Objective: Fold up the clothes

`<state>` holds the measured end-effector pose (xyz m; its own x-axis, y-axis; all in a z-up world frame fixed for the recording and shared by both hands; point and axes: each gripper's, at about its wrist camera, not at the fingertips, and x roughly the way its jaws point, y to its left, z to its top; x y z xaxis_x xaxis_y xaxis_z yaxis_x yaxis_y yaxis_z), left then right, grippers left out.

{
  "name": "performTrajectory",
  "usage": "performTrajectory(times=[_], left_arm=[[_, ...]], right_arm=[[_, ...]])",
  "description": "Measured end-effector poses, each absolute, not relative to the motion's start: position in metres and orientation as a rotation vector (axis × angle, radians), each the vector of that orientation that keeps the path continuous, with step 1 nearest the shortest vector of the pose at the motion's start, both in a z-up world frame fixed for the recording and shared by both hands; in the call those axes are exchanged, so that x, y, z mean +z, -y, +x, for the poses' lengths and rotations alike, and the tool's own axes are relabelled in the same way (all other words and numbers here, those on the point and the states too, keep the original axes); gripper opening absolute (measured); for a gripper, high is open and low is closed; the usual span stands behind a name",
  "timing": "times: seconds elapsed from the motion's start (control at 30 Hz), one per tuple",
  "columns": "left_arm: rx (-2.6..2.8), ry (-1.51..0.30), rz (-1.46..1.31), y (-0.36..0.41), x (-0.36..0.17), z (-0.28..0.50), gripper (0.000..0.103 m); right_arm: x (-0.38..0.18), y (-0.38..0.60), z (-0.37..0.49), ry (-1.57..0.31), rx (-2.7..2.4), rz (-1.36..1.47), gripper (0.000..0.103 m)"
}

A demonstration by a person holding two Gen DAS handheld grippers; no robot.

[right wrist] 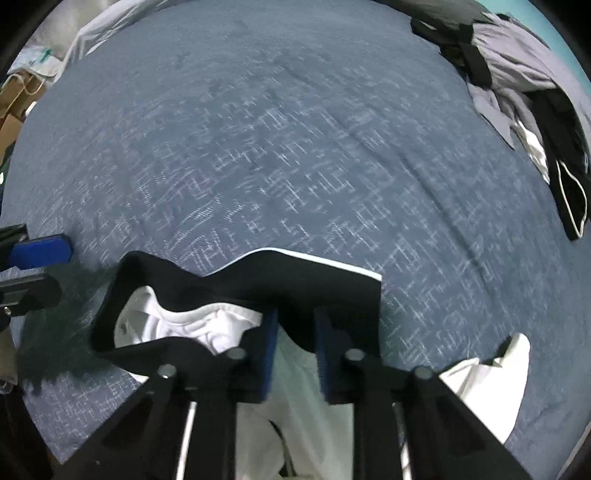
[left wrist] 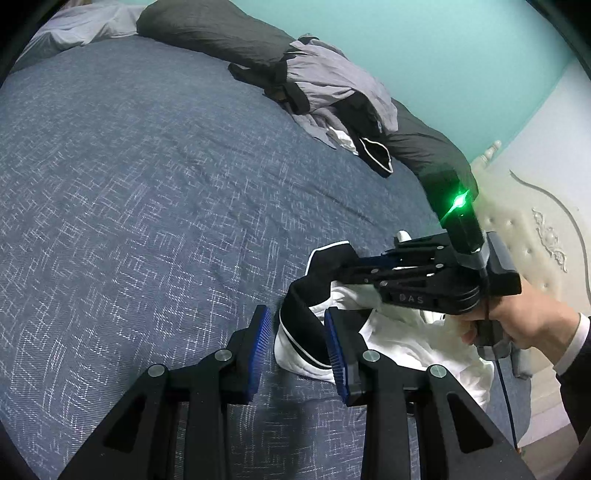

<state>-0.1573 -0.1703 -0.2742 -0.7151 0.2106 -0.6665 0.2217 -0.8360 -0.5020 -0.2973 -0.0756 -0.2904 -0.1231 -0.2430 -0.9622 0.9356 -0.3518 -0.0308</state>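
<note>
A white garment with a black band [left wrist: 317, 332] lies bunched on the blue bedspread [left wrist: 147, 184]. My left gripper [left wrist: 298, 347] is open, and the garment's near edge sits in the gap between its blue pads without being pinched. My right gripper [left wrist: 332, 271], held by a hand [left wrist: 517, 317], reaches into the garment from the right. In the right wrist view my right gripper [right wrist: 297, 354] has its pads close together on the raised black band [right wrist: 258, 280], with white cloth below. My left gripper [right wrist: 37, 271] shows at the left edge.
A pile of grey, black and white clothes [left wrist: 332, 99] [right wrist: 517, 92] lies at the far side of the bed, against a dark rolled duvet [left wrist: 207, 29]. A cream headboard [left wrist: 535, 229] stands on the right. Paper bags [right wrist: 14, 99] stand beyond the bed's left edge.
</note>
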Motion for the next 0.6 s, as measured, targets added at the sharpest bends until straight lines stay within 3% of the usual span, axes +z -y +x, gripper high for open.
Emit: performTrajectory(times=[0.13, 0.2, 0.6], left_arm=[[-2.769, -0.899, 1.188, 0.166, -0.273, -0.159, 0.037], [-2.777, -0.901, 1.195, 0.161, -0.273, -0.162, 0.045], [-2.812, -0.891, 1.240, 0.132, -0.277, -0.187, 0.047]], right_arm=[[-0.271, 0.066, -0.301, -0.816, -1.686, 1.169, 0.004], [-0.258, 0.060, -0.305, -0.793, -1.726, 1.143, 0.003], [-0.207, 0.034, -0.310, -0.698, -1.881, 1.073, 0.003]])
